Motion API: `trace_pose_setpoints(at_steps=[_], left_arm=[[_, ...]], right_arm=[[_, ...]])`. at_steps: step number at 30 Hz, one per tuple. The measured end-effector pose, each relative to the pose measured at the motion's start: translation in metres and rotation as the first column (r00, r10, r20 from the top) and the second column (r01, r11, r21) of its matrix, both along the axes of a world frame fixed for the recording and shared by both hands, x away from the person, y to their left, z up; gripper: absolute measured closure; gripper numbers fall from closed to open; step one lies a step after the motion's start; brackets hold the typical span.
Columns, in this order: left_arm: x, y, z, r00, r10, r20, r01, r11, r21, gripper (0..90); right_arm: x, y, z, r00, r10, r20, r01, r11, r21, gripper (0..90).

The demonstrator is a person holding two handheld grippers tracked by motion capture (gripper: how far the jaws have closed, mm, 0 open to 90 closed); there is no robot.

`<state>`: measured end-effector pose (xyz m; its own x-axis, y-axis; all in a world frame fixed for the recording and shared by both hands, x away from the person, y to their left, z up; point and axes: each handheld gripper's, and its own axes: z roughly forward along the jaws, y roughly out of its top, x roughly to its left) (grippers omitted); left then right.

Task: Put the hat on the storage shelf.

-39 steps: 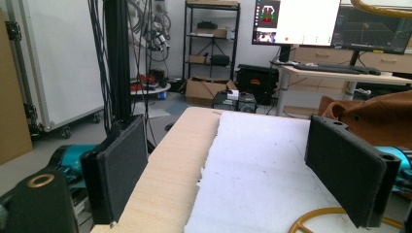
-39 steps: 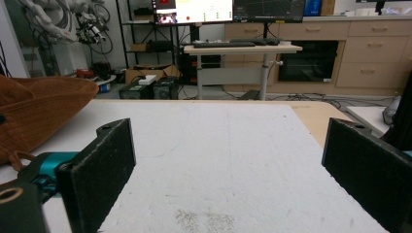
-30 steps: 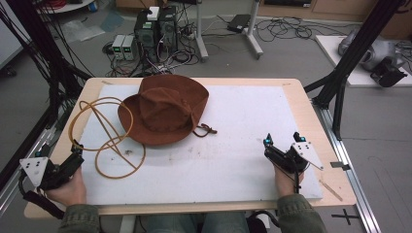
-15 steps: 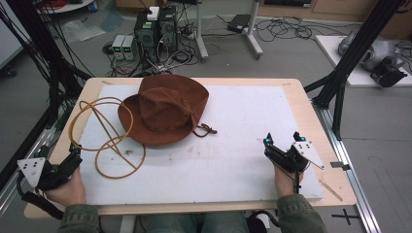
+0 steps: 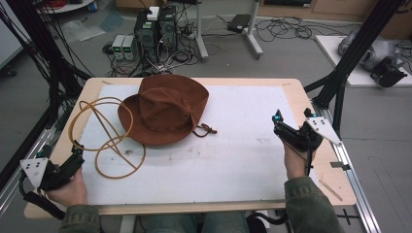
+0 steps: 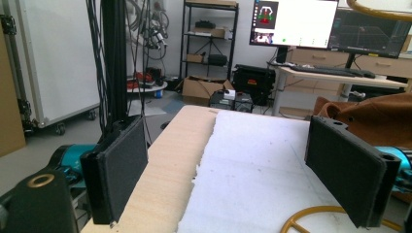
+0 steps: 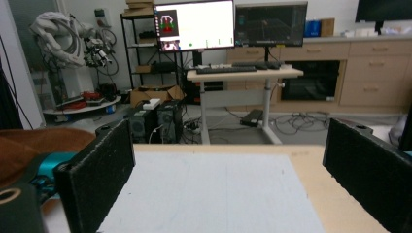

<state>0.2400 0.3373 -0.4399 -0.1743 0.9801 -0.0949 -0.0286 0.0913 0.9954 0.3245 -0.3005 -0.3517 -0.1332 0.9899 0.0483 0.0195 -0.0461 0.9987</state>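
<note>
On the white mat sits my brown hat [image 5: 163, 115], soft, light felt; best pinched at the brim. Left gripper [image 5: 68, 165] and right gripper [image 5: 291, 132] gape wide, holding nothing.

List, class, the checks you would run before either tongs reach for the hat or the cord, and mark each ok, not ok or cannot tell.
1. Left tongs open, nothing between the jaws: ok.
2. Right tongs open and empty: ok.
3. Hat free of both tongs, sitting on the white mat: ok.
4. Cord clear of the hat: not ok; its loops run under the brim on the left side.
5. Path from the right tongs to the hat unobstructed: ok, bare mat lies between.
6. Hat strap tangled with the cord: cannot tell, though it lies on the opposite side.
</note>
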Motion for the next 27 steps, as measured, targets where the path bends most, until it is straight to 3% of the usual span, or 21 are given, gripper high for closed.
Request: trace_pose_setpoints(at_steps=[7,12,18,23,27], left_arm=[[-0.001,0.001,0.0,1.0,0.002,0.008,-0.002,1.0,-0.004,15.9],[-0.001,0.001,0.001,0.9999,0.002,0.011,-0.002,0.9999,0.015,15.9],[0.0,0.001,0.0,1.0,0.003,0.006,-0.003,0.9999,0.01,15.9],[-0.001,0.001,0.0,1.0,0.001,0.008,-0.002,1.0,0.009,15.9],[0.0,0.0,0.0,1.0,-0.004,0.009,0.004,0.9999,0.011,15.9]], right_arm=[[0.023,0.011,0.052,0.9972,0.074,0.013,-0.073,0.996,-0.06,4.3],[0.043,0.032,0.074,0.9869,0.16,-0.022,-0.161,0.98,-0.114,4.3],[0.063,0.063,0.088,0.9657,0.251,-0.065,-0.258,0.96,-0.112,4.3],[0.08,0.087,0.094,0.9421,0.318,-0.108,-0.33,0.934,-0.134,4.4],[0.098,0.112,0.095,0.9164,0.365,-0.164,-0.389,0.908,-0.153,4.4]])
